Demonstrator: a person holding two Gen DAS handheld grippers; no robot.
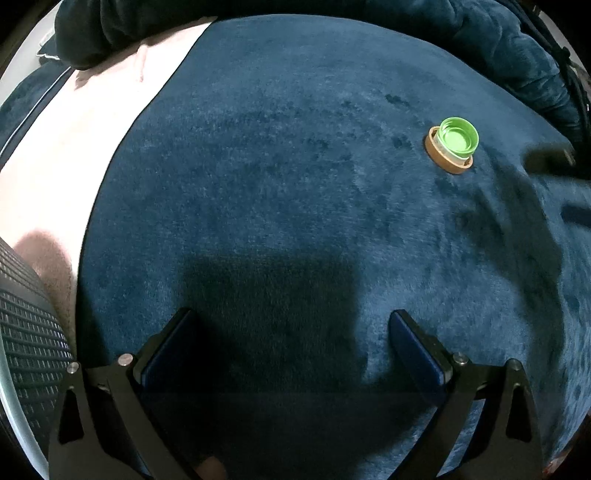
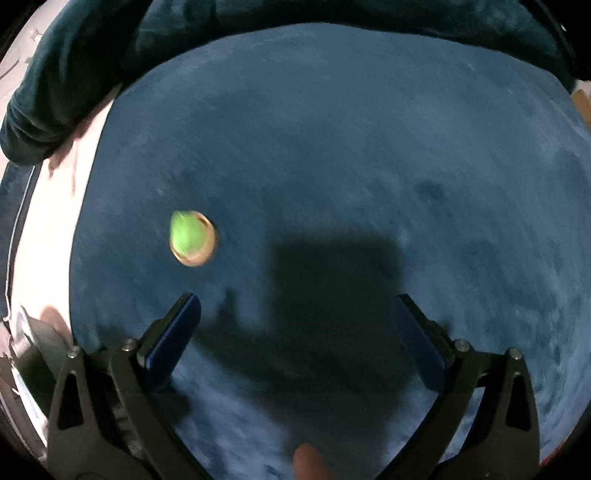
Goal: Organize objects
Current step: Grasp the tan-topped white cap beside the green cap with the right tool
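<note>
A green bottle cap (image 1: pixel 459 137) rests open side up inside a shallow tan lid (image 1: pixel 443 158) on a dark blue plush cloth (image 1: pixel 277 184). In the left wrist view the pair lies far ahead and to the right of my left gripper (image 1: pixel 291 321), which is open and holds nothing. In the right wrist view the same green cap (image 2: pixel 186 233) and tan lid (image 2: pixel 207 251) appear blurred, just ahead and left of the left fingertip of my right gripper (image 2: pixel 295 306). That gripper is open too, with only cloth between its fingers.
A pale pink sheet (image 1: pixel 74 155) borders the blue cloth on the left. Dark bunched fabric (image 1: pixel 122 26) lies along the far edge. A ribbed dark object (image 1: pixel 26 332) sits at the near left. A fingertip (image 2: pixel 308 461) shows at the bottom of the right wrist view.
</note>
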